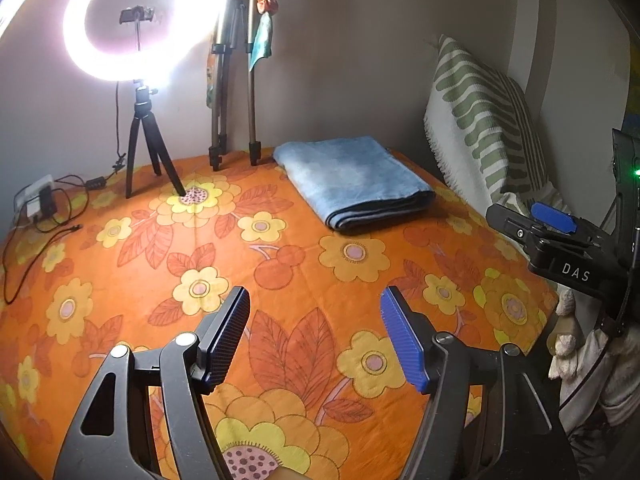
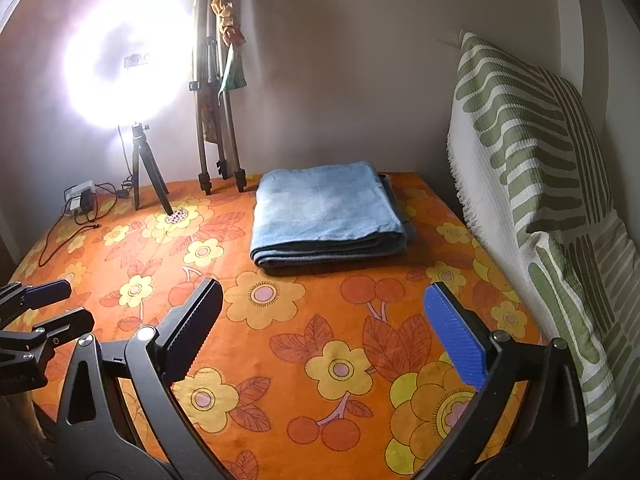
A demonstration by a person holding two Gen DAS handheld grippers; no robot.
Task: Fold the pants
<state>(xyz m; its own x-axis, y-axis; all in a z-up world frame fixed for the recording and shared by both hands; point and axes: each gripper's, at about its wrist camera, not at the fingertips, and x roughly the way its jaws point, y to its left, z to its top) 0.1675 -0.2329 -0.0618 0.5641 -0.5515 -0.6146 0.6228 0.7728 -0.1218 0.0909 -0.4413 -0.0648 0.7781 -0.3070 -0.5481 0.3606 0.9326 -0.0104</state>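
Note:
Light blue pants [image 1: 352, 182] lie folded into a flat stack on the orange flowered sheet [image 1: 280, 272], near the far wall; the right wrist view shows the same pants [image 2: 328, 216] straight ahead. My left gripper [image 1: 314, 320] hovers over the sheet well short of them, open, with nothing between its jaws. My right gripper [image 2: 326, 312] is open wide and empty too, also short of the stack. The right gripper [image 1: 554, 218] shows at the right edge of the left wrist view, and the left gripper [image 2: 44, 304] shows at the left edge of the right wrist view.
A lit ring light on a small tripod [image 1: 148, 148] stands at the far left, with a folded tripod [image 1: 234, 120] against the wall beside it. A charger and cables [image 1: 44, 204] lie at the left edge. A green-striped pillow [image 2: 532, 184] leans along the right side.

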